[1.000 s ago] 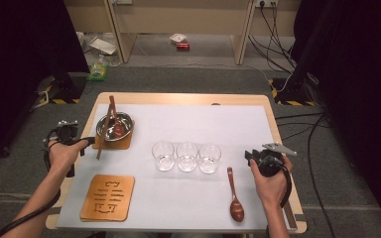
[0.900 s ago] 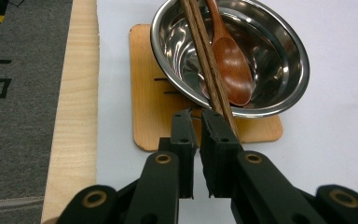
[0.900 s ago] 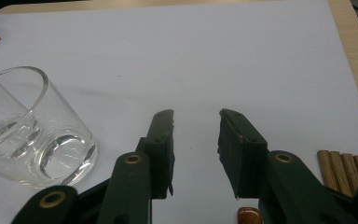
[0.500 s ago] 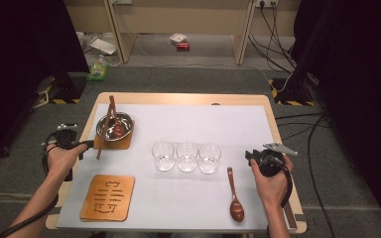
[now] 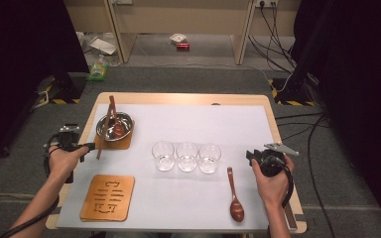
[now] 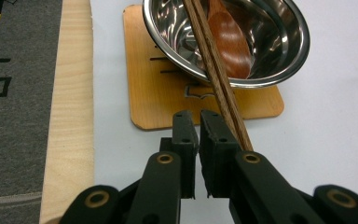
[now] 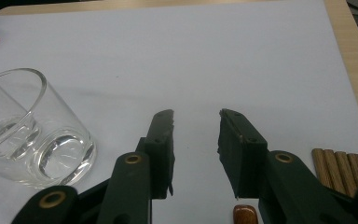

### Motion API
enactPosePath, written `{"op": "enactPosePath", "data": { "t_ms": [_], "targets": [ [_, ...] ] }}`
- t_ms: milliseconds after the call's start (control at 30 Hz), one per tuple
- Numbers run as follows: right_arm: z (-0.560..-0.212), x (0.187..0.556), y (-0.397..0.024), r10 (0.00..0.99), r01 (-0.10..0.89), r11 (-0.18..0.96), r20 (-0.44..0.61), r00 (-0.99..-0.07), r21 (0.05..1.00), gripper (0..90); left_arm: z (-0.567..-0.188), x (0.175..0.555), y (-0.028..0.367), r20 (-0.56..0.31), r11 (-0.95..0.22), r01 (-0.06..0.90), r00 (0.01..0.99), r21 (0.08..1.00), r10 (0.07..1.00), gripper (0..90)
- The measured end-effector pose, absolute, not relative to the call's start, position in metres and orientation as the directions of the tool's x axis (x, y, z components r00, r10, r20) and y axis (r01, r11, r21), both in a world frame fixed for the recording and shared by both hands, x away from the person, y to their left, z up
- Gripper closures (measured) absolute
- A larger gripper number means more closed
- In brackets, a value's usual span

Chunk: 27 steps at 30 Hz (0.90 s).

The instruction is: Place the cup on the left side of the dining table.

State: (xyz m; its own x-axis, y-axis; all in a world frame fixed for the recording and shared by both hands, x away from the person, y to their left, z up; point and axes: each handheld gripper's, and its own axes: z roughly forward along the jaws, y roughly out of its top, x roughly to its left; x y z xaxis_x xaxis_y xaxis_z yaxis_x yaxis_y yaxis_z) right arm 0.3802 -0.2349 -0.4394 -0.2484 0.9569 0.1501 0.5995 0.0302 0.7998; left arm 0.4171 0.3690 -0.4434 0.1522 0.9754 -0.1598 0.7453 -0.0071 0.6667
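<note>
At left of the high view, the left gripper (image 5: 90,147) has its jaws nearly closed beside the near end of the chopsticks (image 6: 214,74), which rest across the steel bowl (image 6: 279,51) (whether the pads pinch them cannot be told). One spoon (image 6: 228,39) already lies inside. At lower right, the right gripper (image 7: 196,140) stands half open and empty; a second spoon (image 5: 235,196) remains on the table (image 5: 188,119).

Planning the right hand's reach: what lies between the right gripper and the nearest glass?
Bare white table cover. In the high view, nothing sits between the right gripper and the nearest glass; the wooden spoon lies nearer the person.
</note>
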Motion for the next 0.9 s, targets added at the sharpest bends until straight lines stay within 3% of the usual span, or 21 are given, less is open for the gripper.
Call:
{"op": "enactPosePath", "data": {
  "t_ms": [900],
  "targets": [
    [-0.440,0.380,-0.237,0.957,0.594,0.023,0.154,-0.246,0.804,65.8,-0.451,0.422,0.344,-0.135,-0.092,0.770,0.225,0.631,0.965,84.6]
  ]
}}
